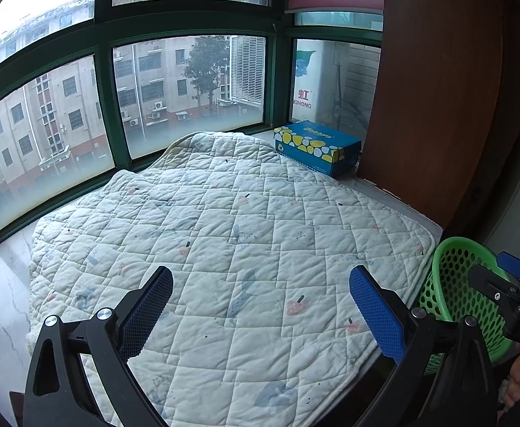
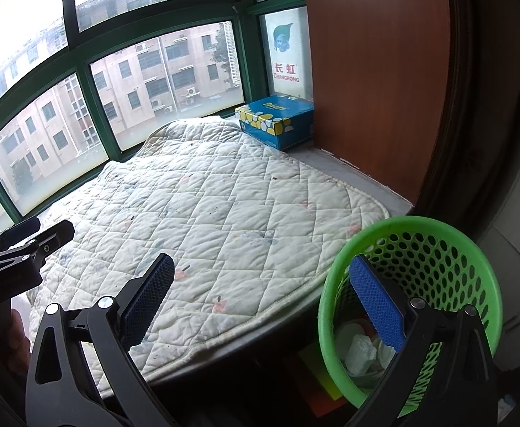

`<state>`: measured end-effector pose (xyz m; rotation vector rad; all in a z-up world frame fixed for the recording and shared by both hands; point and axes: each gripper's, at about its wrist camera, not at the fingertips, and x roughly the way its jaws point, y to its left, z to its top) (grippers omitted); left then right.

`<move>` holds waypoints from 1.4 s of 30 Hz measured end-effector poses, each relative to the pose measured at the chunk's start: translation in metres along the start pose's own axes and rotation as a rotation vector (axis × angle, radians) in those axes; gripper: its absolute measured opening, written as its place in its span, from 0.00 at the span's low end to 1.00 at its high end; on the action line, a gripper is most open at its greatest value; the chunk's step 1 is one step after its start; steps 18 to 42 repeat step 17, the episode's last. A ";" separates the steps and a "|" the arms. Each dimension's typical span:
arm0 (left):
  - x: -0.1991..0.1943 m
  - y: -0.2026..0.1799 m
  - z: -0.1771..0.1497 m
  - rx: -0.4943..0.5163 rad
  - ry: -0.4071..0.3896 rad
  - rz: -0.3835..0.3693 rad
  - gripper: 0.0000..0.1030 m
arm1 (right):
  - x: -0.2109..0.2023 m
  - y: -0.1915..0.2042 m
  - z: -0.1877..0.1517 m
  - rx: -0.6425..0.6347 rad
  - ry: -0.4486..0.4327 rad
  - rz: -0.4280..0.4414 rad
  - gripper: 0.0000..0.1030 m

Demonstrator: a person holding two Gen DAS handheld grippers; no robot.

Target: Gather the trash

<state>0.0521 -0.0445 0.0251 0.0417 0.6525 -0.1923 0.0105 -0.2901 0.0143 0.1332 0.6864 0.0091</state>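
Both claws stood spread wide with nothing between their blue pads when I looked: the left claw (image 1: 260,306) hung over the white quilted mat (image 1: 224,242) on the window ledge, and the right claw (image 2: 260,302) sat at the mat's near right corner, one finger reaching over the rim of the green perforated plastic basket (image 2: 434,249). That basket stood just beside the ledge, below the right claw and well to the right of the left one, so I judged the right hand the nearer to it. Crumpled white tissue (image 2: 361,354) already lay in its bottom. I could find no loose trash on the mat itself. At the far corner, against the brown wooden panel (image 2: 377,71), rested a blue tissue box with yellow and white spots (image 2: 277,121); its lettering was too blurred to read. Through the glass a white unit (image 2: 285,53) read "CHANGHONG"
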 end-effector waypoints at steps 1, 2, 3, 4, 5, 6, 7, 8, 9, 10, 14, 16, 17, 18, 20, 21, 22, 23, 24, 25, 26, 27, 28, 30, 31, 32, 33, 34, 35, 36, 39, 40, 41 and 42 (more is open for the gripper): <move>0.000 0.000 0.000 0.000 -0.001 -0.002 0.93 | 0.000 0.000 0.000 0.000 0.001 0.000 0.95; 0.000 0.000 0.000 0.001 -0.002 -0.002 0.93 | 0.000 0.000 0.000 0.000 0.000 0.003 0.95; 0.000 0.000 0.000 0.003 -0.005 -0.003 0.93 | 0.000 0.000 0.000 0.001 0.000 0.001 0.95; -0.001 0.000 -0.001 0.004 -0.010 -0.002 0.93 | 0.000 0.000 0.000 0.000 0.001 0.001 0.95; -0.002 0.000 -0.001 0.006 -0.015 0.000 0.93 | 0.000 0.000 0.000 0.001 0.001 0.001 0.95; -0.002 0.000 -0.001 0.010 -0.018 0.000 0.93 | 0.000 0.000 0.000 0.002 0.001 0.002 0.95; -0.002 0.000 -0.001 0.012 -0.017 -0.001 0.93 | 0.000 0.000 0.000 0.003 0.000 0.003 0.95; -0.001 0.000 -0.001 0.011 -0.016 -0.002 0.93 | 0.000 0.000 0.000 0.002 0.001 0.003 0.95; -0.001 0.000 0.000 0.012 -0.013 -0.002 0.93 | 0.000 0.000 0.000 0.000 0.001 0.002 0.95; 0.000 0.000 0.000 0.012 -0.011 -0.002 0.93 | 0.000 0.000 0.000 0.000 0.002 0.002 0.95; 0.001 0.000 0.000 0.014 -0.007 -0.003 0.93 | 0.000 0.000 0.000 0.000 0.002 0.005 0.95; 0.000 0.000 0.000 0.011 -0.007 -0.002 0.93 | 0.001 0.000 -0.001 0.001 0.003 0.005 0.95; 0.001 0.000 0.000 0.010 -0.007 -0.003 0.93 | 0.001 0.000 -0.001 0.000 0.002 0.005 0.95; 0.001 0.000 0.000 0.010 -0.007 -0.003 0.93 | 0.001 0.000 -0.001 0.000 0.002 0.005 0.95; 0.001 0.000 0.000 0.010 -0.007 -0.003 0.93 | 0.001 0.000 -0.001 0.000 0.002 0.005 0.95; 0.001 0.000 0.000 0.010 -0.007 -0.003 0.93 | 0.001 0.000 -0.001 0.000 0.002 0.005 0.95; 0.001 0.000 0.000 0.010 -0.007 -0.003 0.93 | 0.001 0.000 -0.001 0.000 0.002 0.005 0.95; 0.001 0.000 0.000 0.010 -0.007 -0.003 0.93 | 0.001 0.000 -0.001 0.000 0.002 0.005 0.95; 0.001 0.000 0.000 0.010 -0.007 -0.003 0.93 | 0.001 0.000 -0.001 0.000 0.002 0.005 0.95; 0.001 0.000 0.000 0.010 -0.007 -0.003 0.93 | 0.001 0.000 -0.001 0.000 0.002 0.005 0.95; 0.001 0.000 0.000 0.010 -0.007 -0.003 0.93 | 0.001 0.000 -0.001 0.000 0.002 0.005 0.95; 0.001 0.000 0.000 0.010 -0.007 -0.003 0.93 | 0.001 0.000 -0.001 0.000 0.002 0.005 0.95; 0.001 0.000 0.000 0.010 -0.007 -0.003 0.93 | 0.001 0.000 -0.001 0.000 0.002 0.005 0.95; 0.001 0.000 0.000 0.010 -0.007 -0.003 0.93 | 0.001 0.000 -0.001 0.000 0.002 0.005 0.95; 0.001 0.000 0.000 0.010 -0.007 -0.003 0.93 | 0.001 0.000 -0.001 0.000 0.002 0.005 0.95; 0.001 0.000 0.000 0.010 -0.007 -0.003 0.93 | 0.001 0.000 -0.001 0.000 0.002 0.005 0.95; 0.001 0.000 0.000 0.010 -0.007 -0.003 0.93 | 0.001 0.000 -0.001 0.000 0.002 0.005 0.95; 0.001 0.000 0.000 0.010 -0.007 -0.003 0.93 | 0.001 0.000 -0.001 0.000 0.002 0.005 0.95; 0.001 0.000 0.000 0.010 -0.007 -0.003 0.93 | 0.001 0.000 -0.001 0.000 0.002 0.005 0.95; 0.001 0.000 0.000 0.010 -0.007 -0.003 0.93 | 0.001 0.000 -0.001 0.000 0.002 0.005 0.95; 0.001 0.000 0.000 0.010 -0.007 -0.003 0.93 | 0.001 0.000 -0.001 0.000 0.002 0.005 0.95; 0.001 0.000 0.000 0.010 -0.007 -0.003 0.93 | 0.001 0.000 -0.001 0.000 0.002 0.005 0.95; 0.001 0.000 0.000 0.010 -0.007 -0.003 0.93 | 0.001 0.000 -0.001 0.000 0.002 0.005 0.95; 0.001 0.000 0.000 0.010 -0.007 -0.003 0.93 | 0.001 0.000 -0.001 0.000 0.002 0.005 0.95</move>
